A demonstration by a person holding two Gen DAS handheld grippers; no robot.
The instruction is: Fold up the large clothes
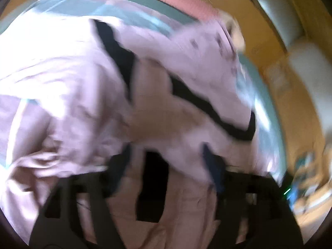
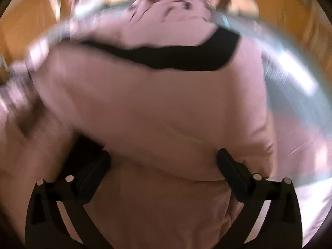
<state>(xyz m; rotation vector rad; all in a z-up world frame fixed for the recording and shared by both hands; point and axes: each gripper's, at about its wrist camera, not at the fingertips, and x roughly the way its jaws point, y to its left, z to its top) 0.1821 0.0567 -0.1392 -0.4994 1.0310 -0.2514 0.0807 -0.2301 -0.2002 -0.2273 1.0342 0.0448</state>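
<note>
In the left view only, gray table (image 1: 143, 2) (blurred) beyond pink garment (image 1: 62, 66).

This looks like a room in a home: a pale pink garment (image 1: 68, 78) with black trim lies spread on a grey-blue table (image 1: 145, 2), with a warm wooden floor (image 1: 267, 47) all around that table.

Both tools (image 1: 166, 161) (image 2: 164, 161) spread wide

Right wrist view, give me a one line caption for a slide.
Open right gripper poised over a pink garment with a black band, nothing pinched between its fingers.
</note>
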